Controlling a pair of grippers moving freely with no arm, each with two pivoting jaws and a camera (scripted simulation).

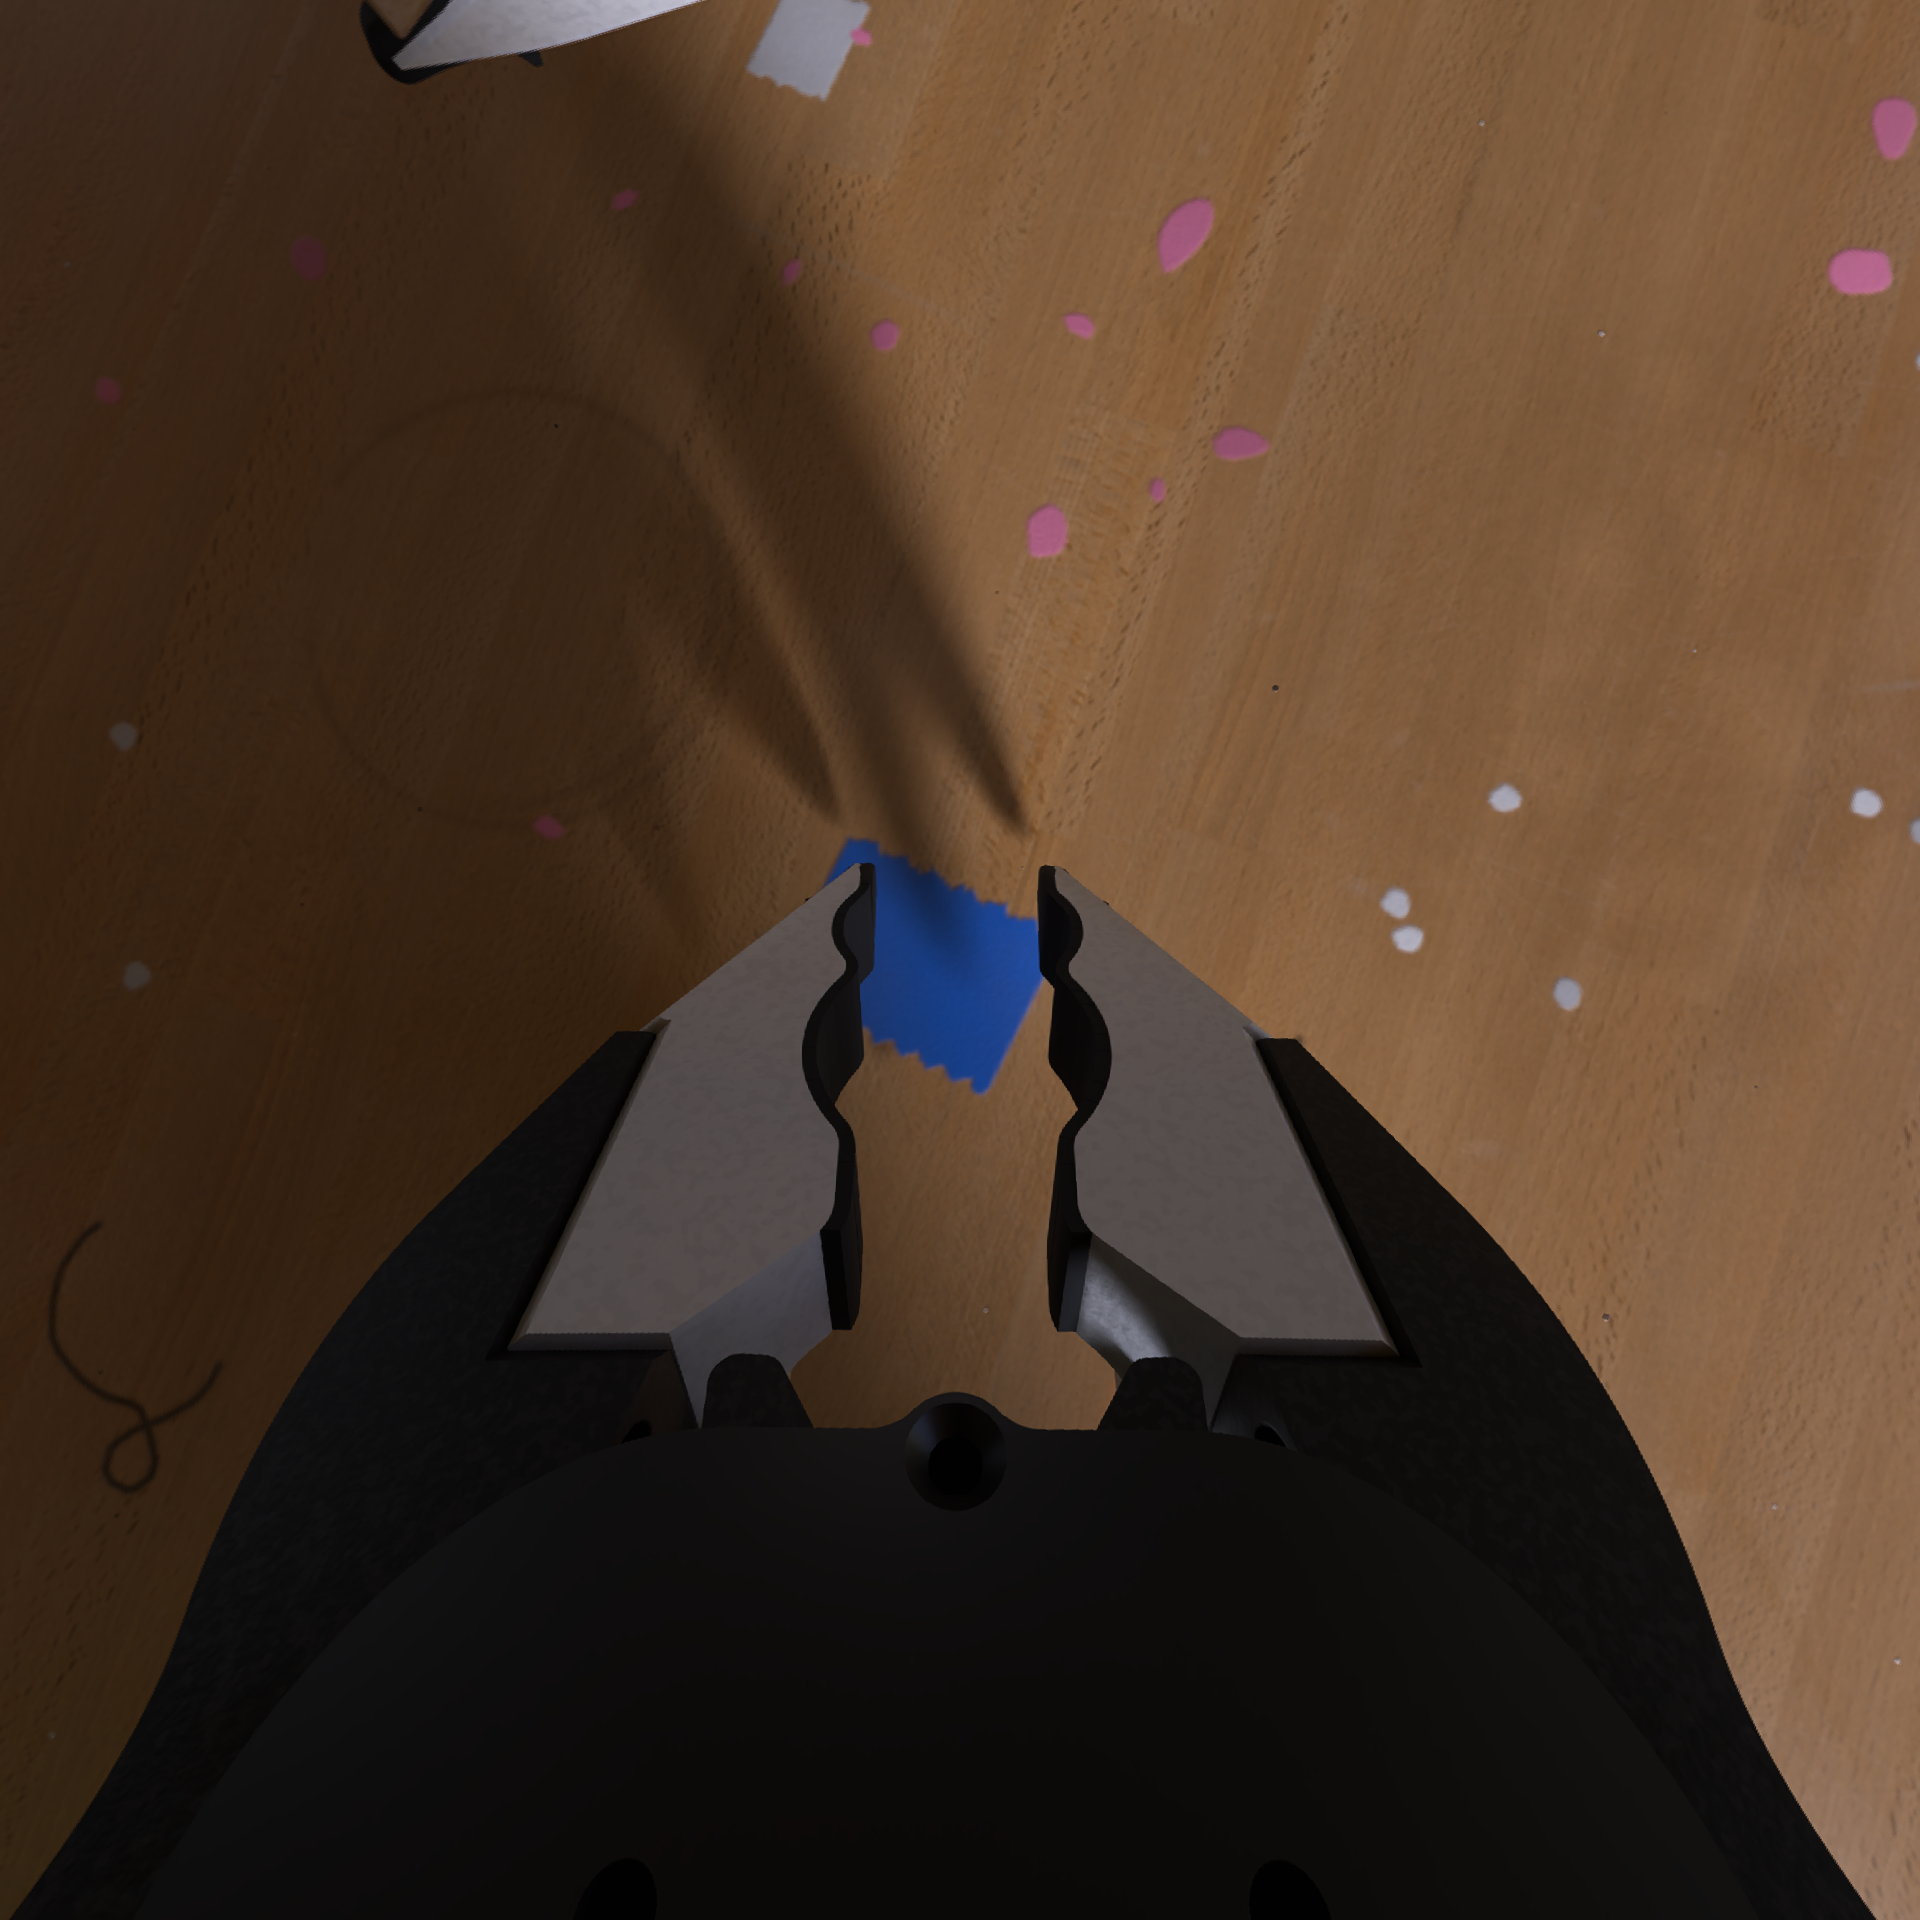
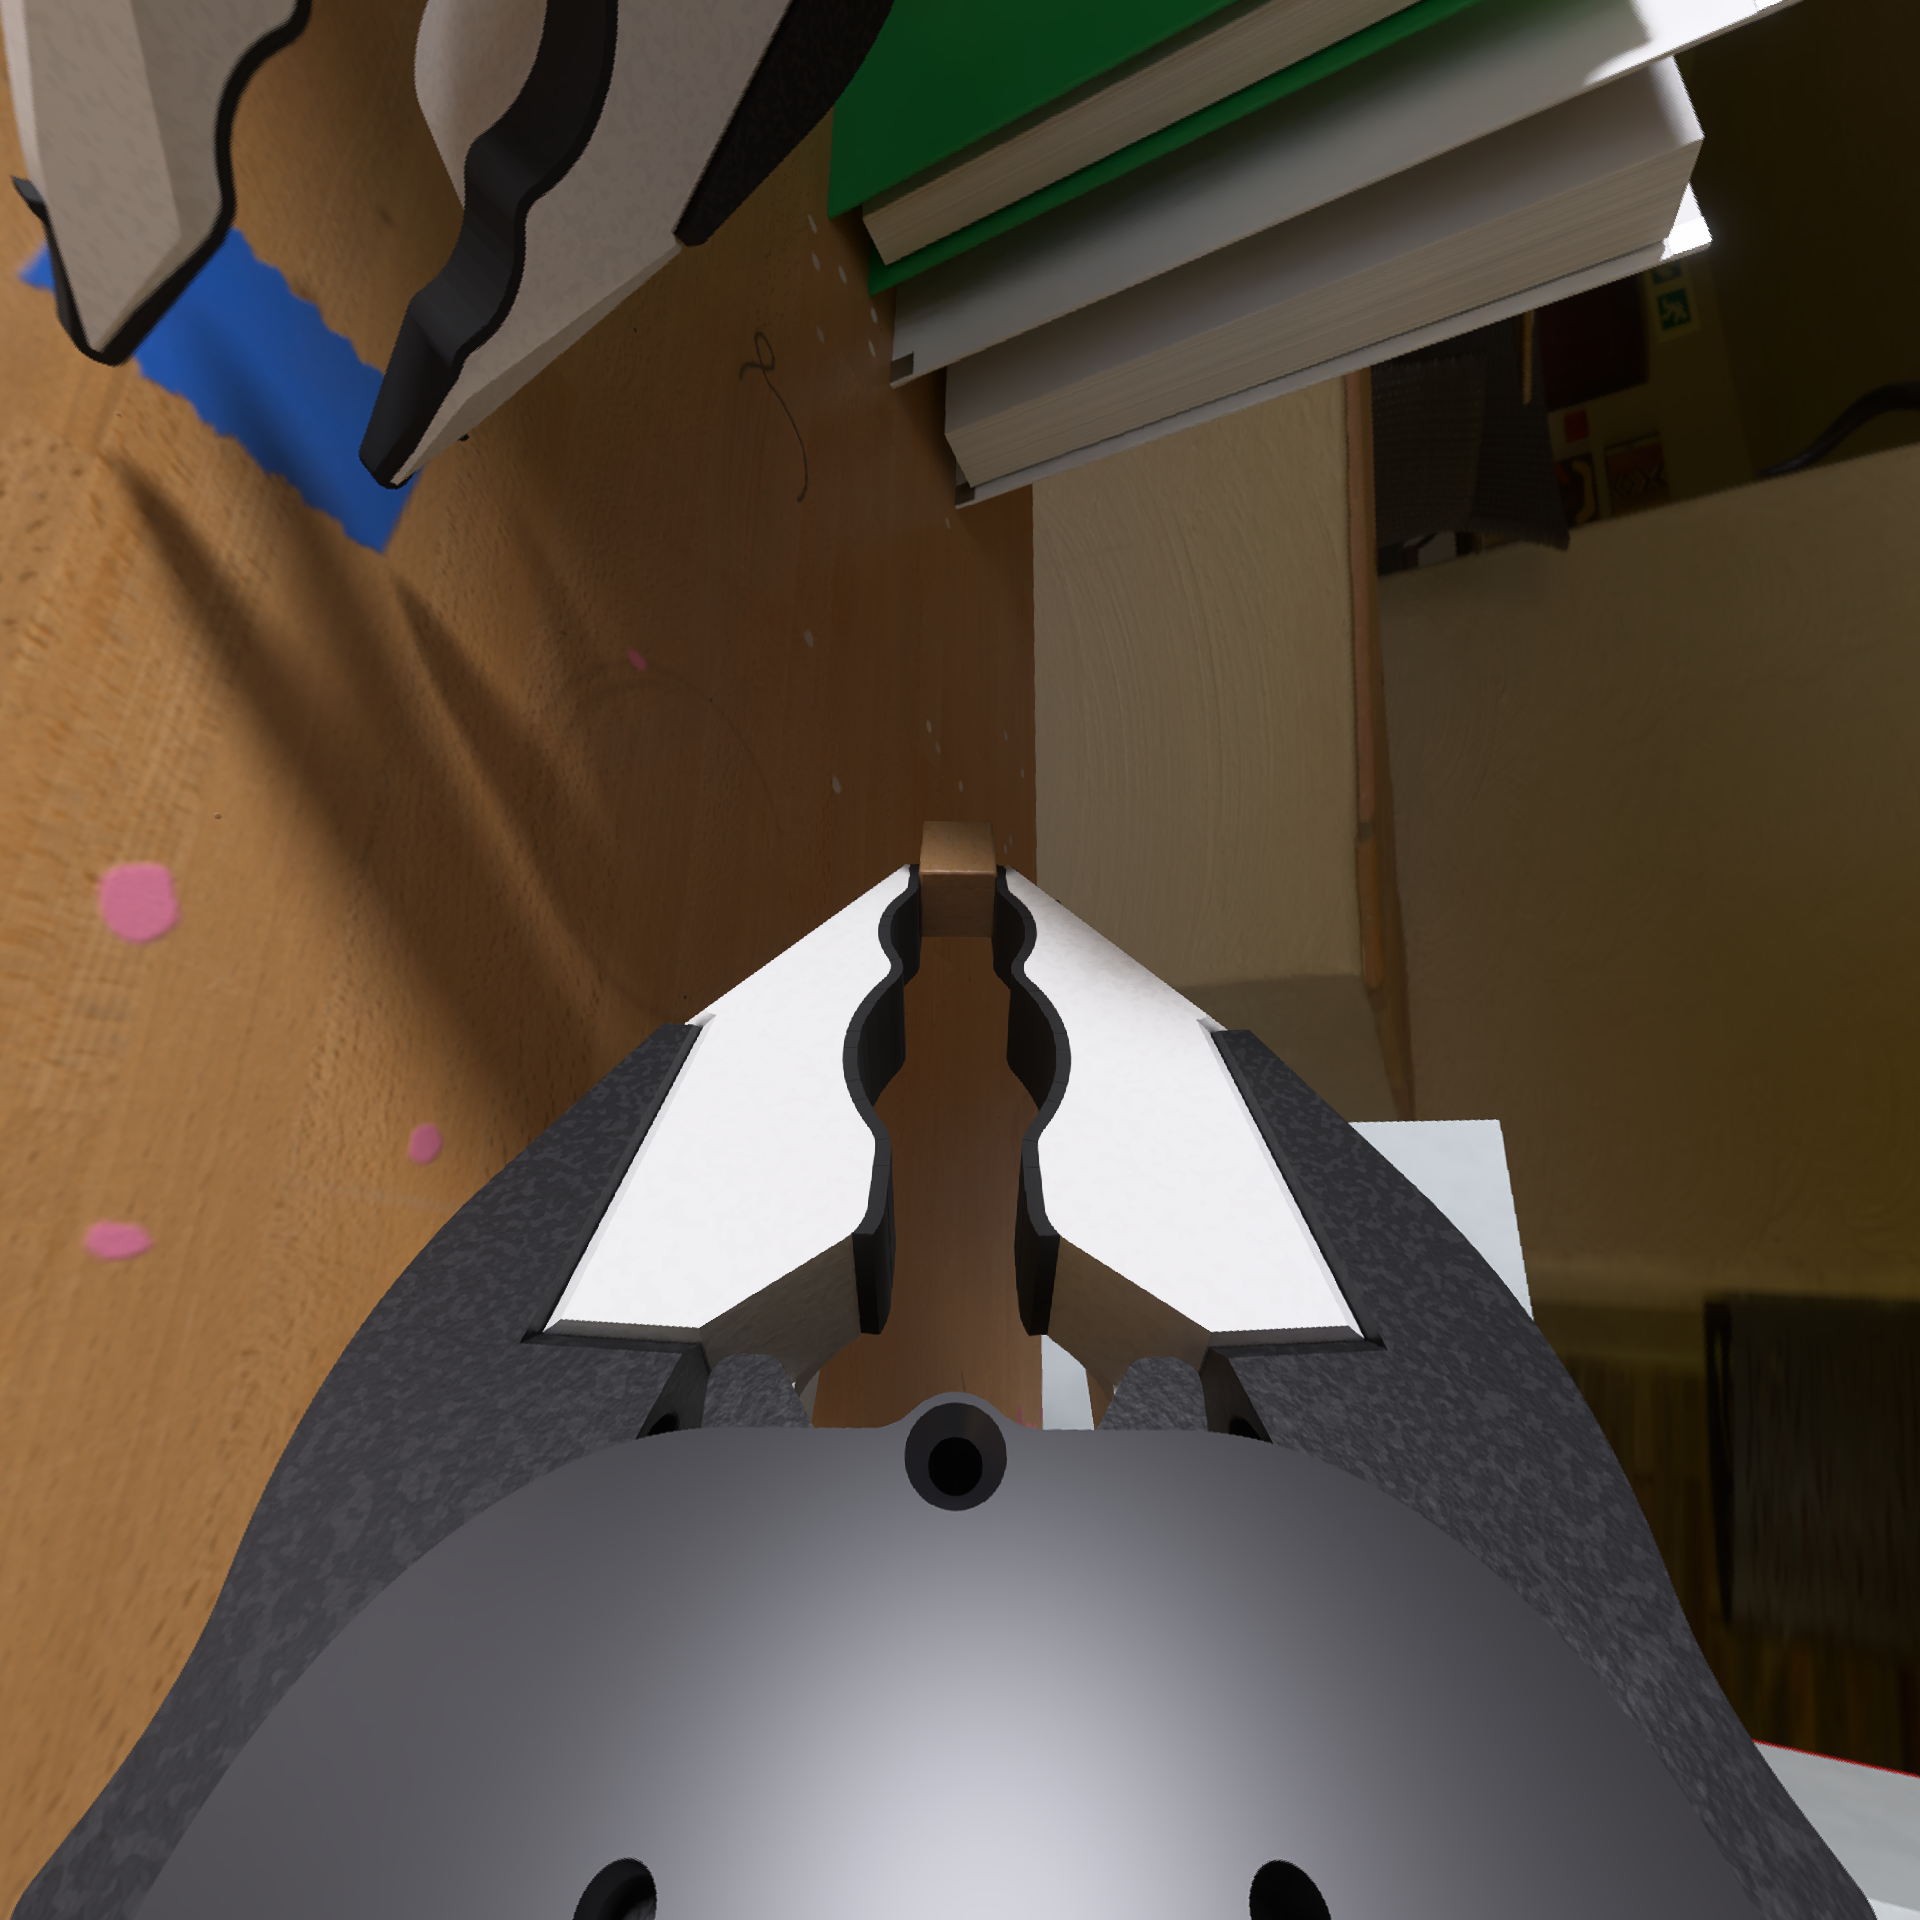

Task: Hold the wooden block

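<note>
Right gripper [image 2: 956,883]: fingers clamped on small brown wooden block [image 2: 954,902]. Left gripper [image 1: 956,881]: fingers apart, empty, over blue tape patch [image 1: 951,977] on wooden counter [image 1: 1455,623].

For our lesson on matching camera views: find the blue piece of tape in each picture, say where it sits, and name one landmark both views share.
Left wrist view: the blue tape lies on the wooden table at picture centre, between the left gripper's open fingertips.
Right wrist view: the blue tape sits upper left, partly behind the left gripper.
Shared landmark: the thin black looped squiggle on the table.
</note>
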